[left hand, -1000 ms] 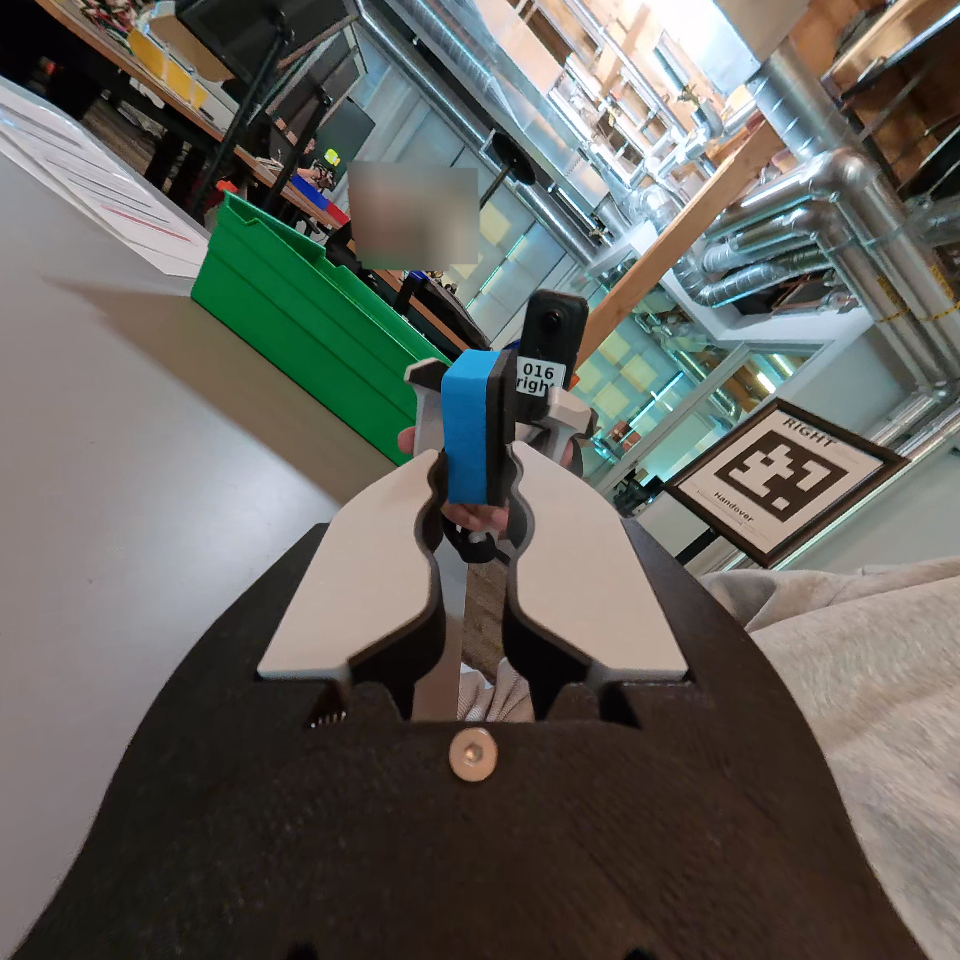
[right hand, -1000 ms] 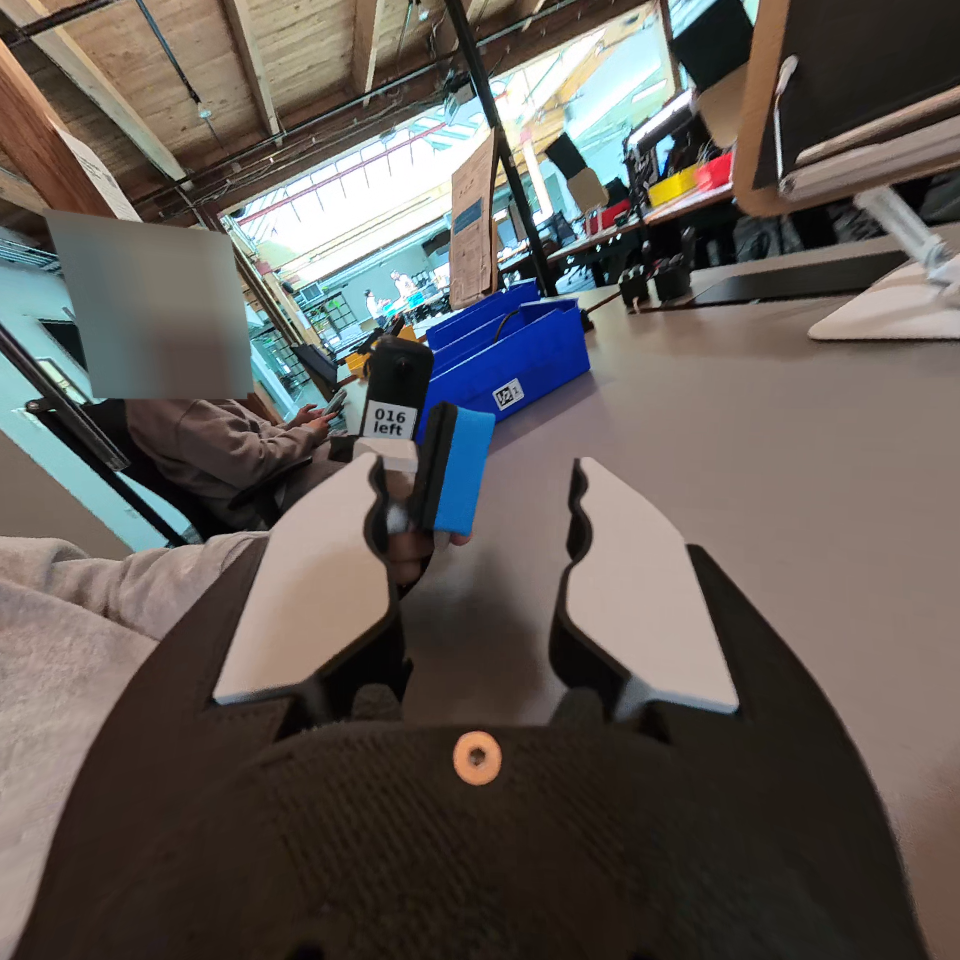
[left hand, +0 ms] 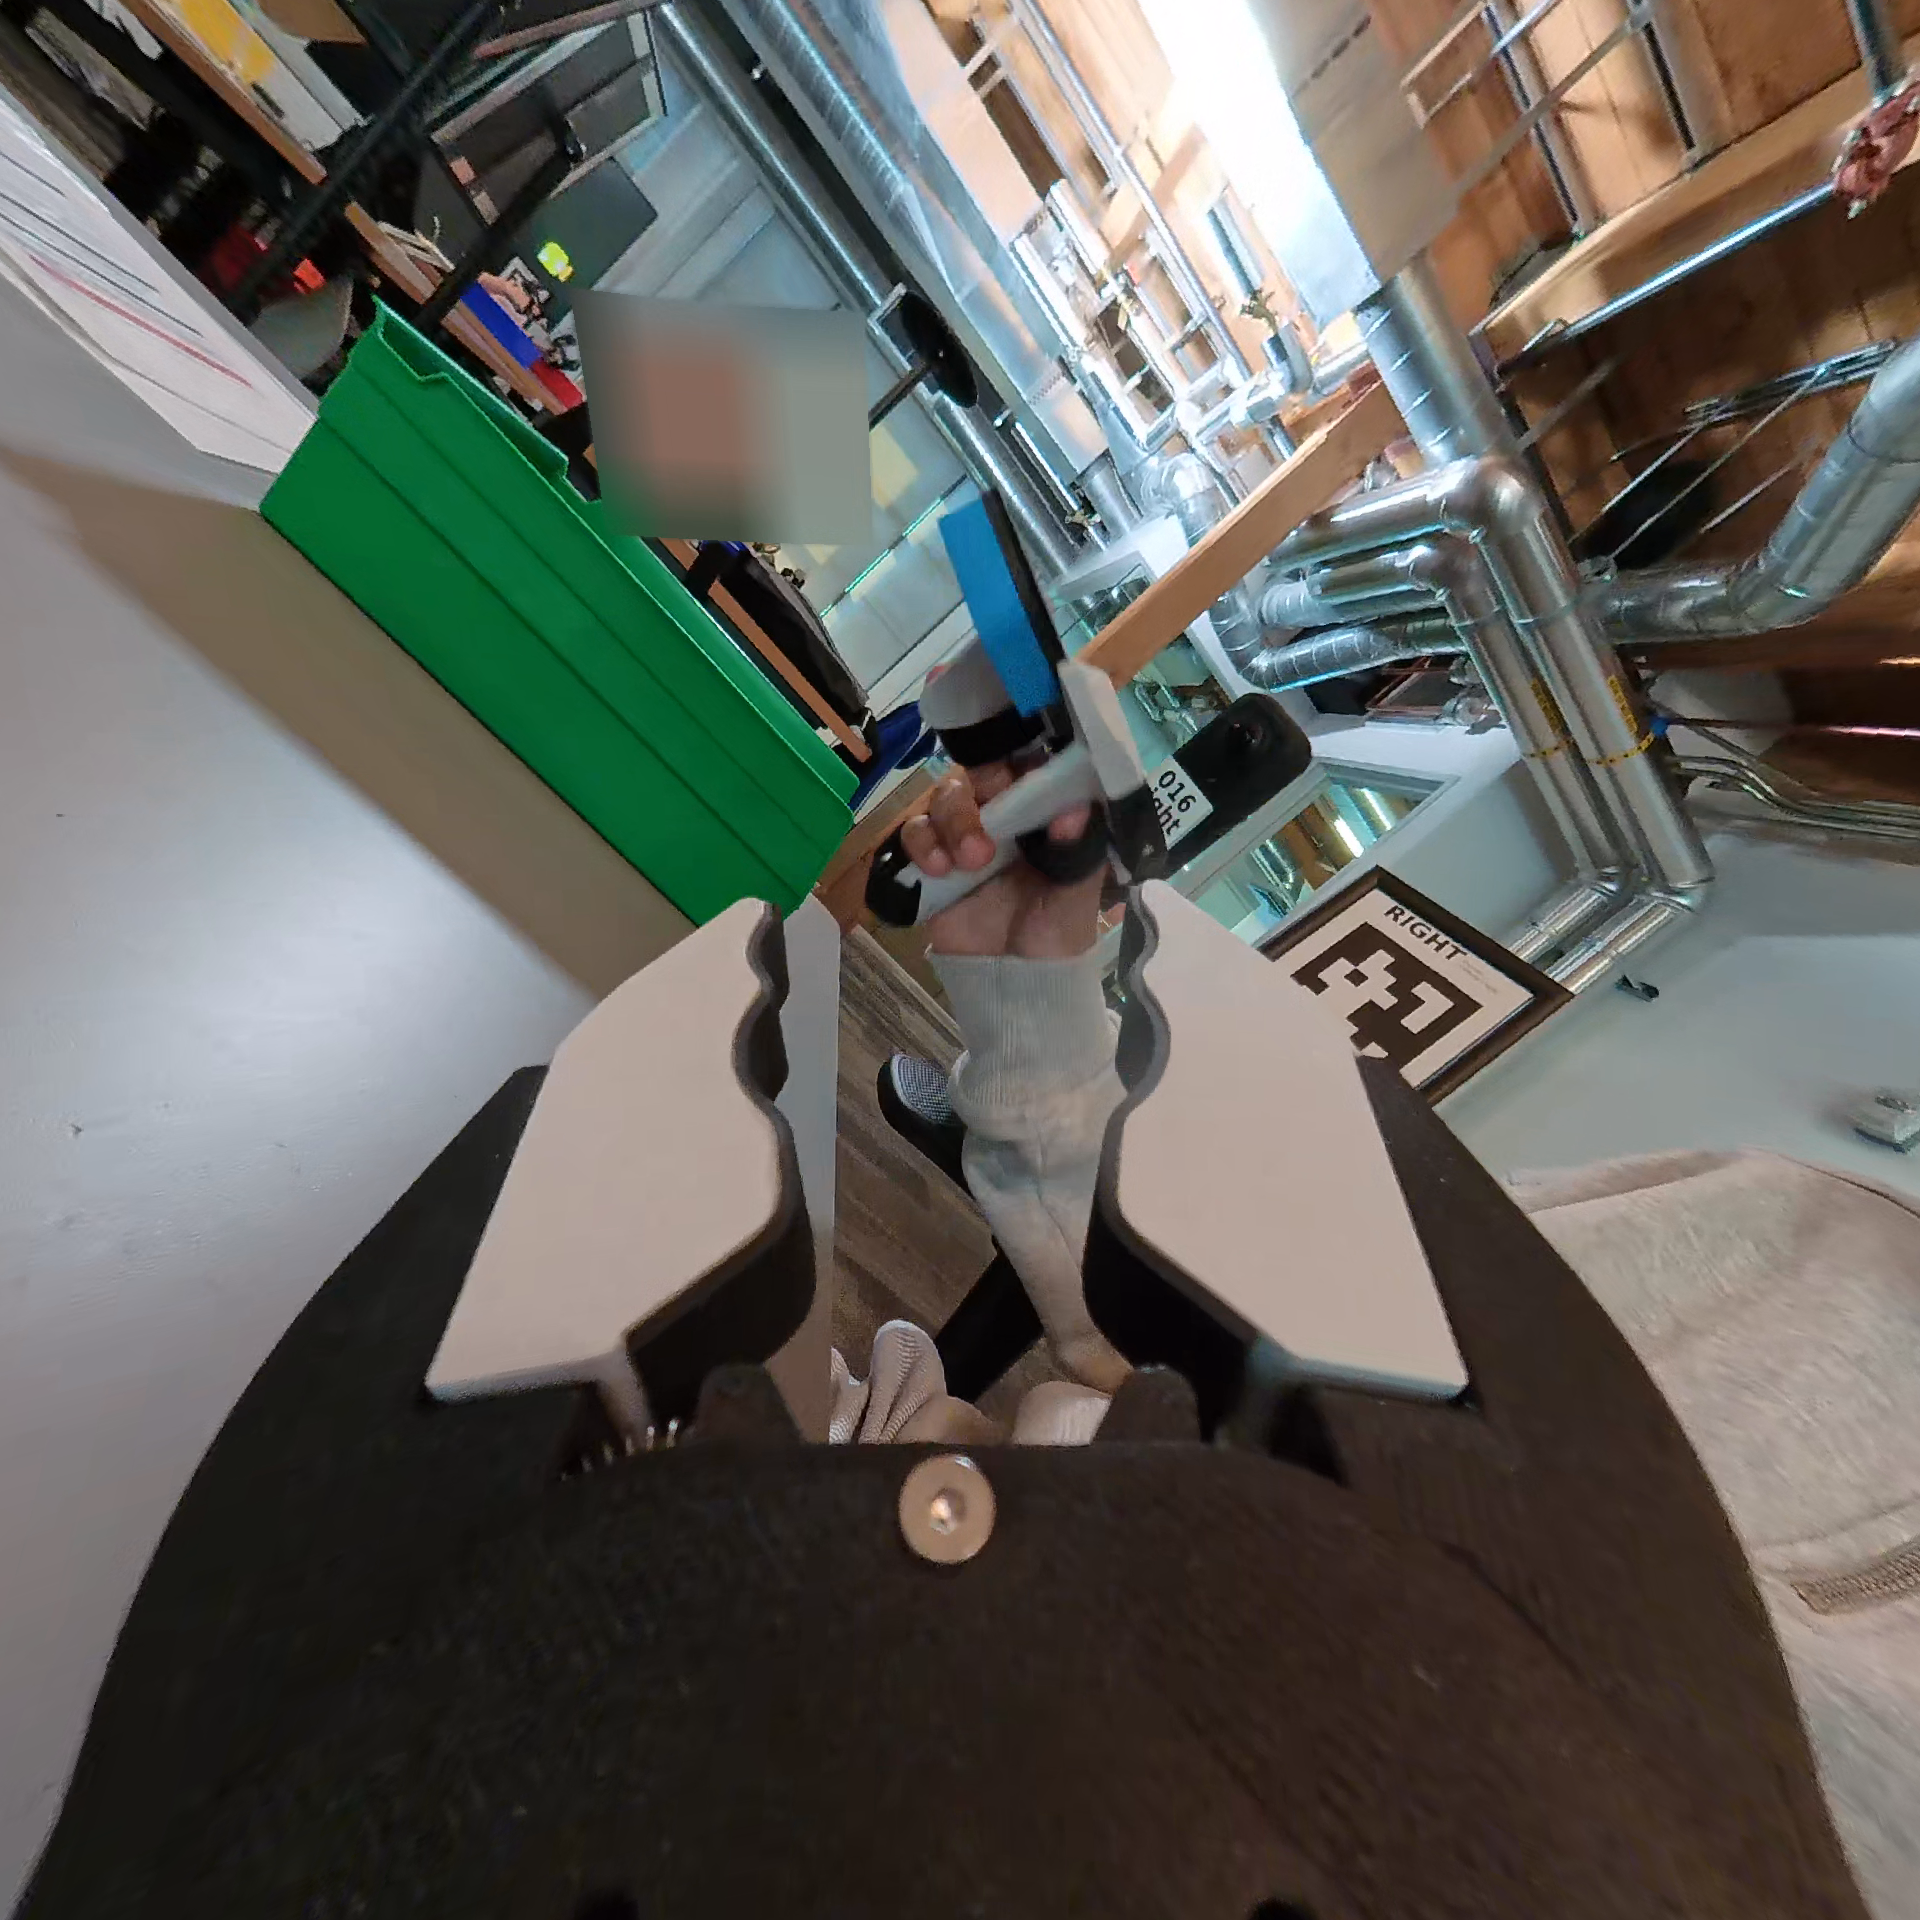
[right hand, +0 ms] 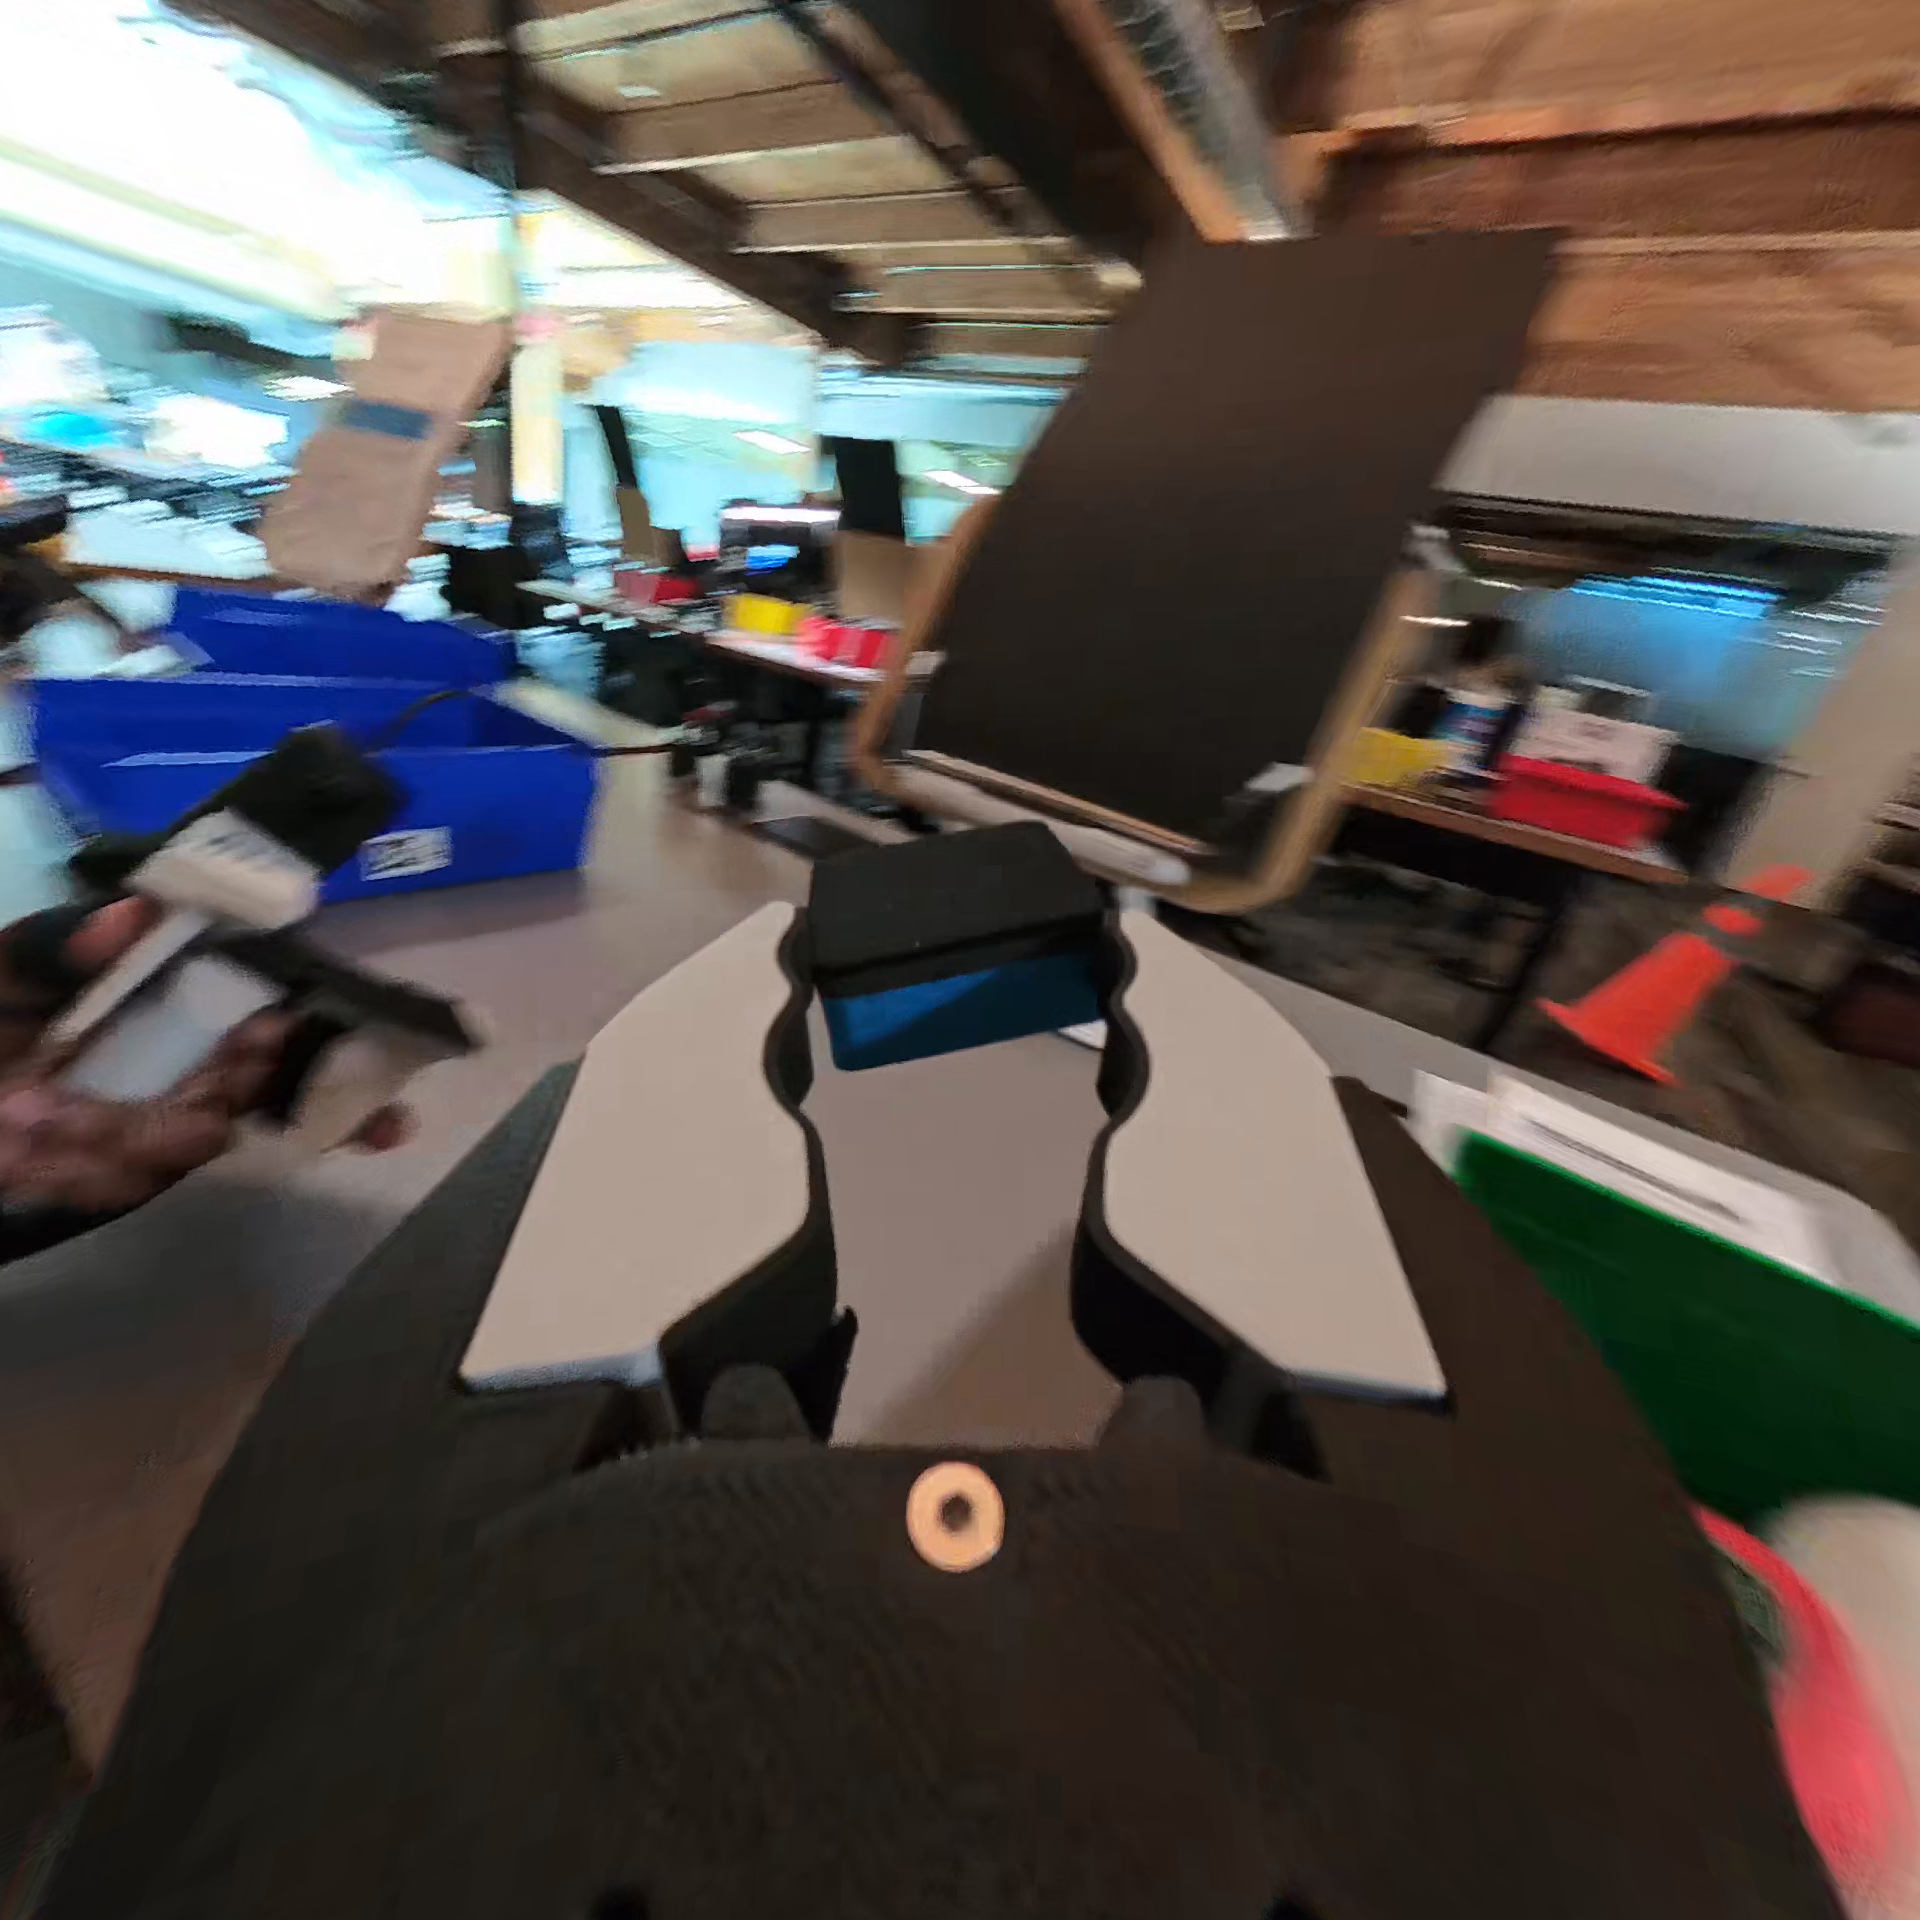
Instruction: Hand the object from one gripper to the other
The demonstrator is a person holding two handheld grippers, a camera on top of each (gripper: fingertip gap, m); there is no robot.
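The object is a blue block with a black foam layer (right hand: 956,961). In the right wrist view it sits clamped between the tips of my right gripper (right hand: 954,935), black side up. In the left wrist view the same block (left hand: 997,613) shows farther off, held up in the air by the other gripper in a person's hand. My left gripper (left hand: 961,925) is open and empty, its jaws well apart, below and short of the block. The left gripper also shows blurred at the left edge of the right wrist view (right hand: 239,883).
A green bin (left hand: 540,644) stands on the grey table (left hand: 208,935) at left. A blue bin (right hand: 312,779) stands on the table ahead. A framed marker sign (left hand: 1413,987) leans at right. An orange cone (right hand: 1652,987) stands on the floor. A dark board (right hand: 1195,582) stands behind.
The block has passed from my left gripper to my right one. The left gripper has opened and drawn apart from it. The right gripper has shut on the block and swung away, blurring its view.
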